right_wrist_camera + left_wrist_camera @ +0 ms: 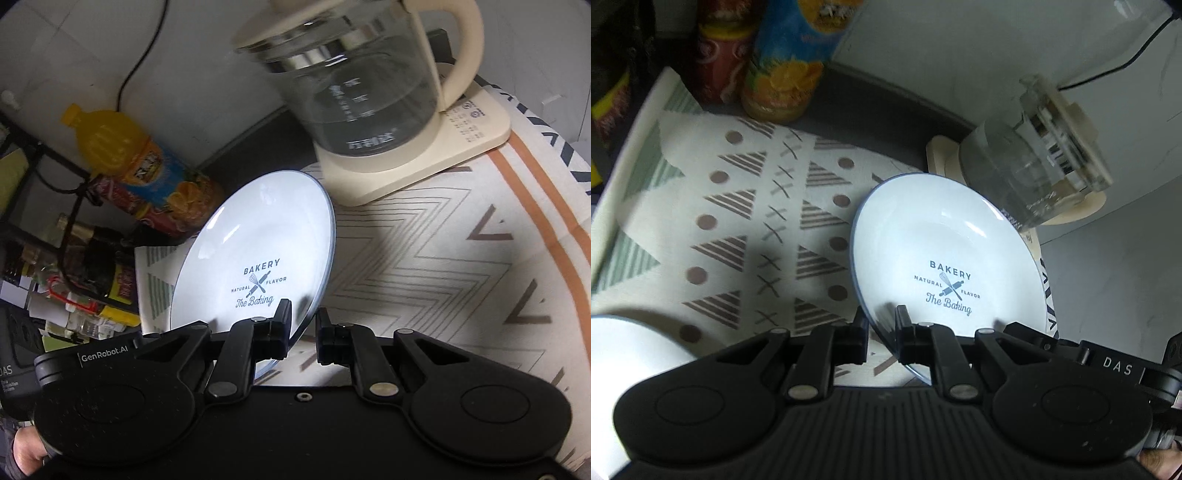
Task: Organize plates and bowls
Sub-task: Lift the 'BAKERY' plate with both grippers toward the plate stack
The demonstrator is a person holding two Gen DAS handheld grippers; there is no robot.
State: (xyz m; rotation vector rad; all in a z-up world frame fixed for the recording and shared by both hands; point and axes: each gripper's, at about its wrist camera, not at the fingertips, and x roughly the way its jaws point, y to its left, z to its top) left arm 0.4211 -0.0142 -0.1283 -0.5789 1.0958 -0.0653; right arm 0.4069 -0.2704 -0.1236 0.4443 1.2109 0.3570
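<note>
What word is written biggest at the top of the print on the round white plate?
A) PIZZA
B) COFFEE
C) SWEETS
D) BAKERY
D: the round white plate with the thin blue rim shows "BAKERY" in dark capitals above a crossed whisk and rolling pin, readable in both wrist views.

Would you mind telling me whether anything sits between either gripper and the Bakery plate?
Nothing does: the left gripper and the right gripper each already clamp the rim of the Bakery plate; the glass kettle stands beyond it.
</note>
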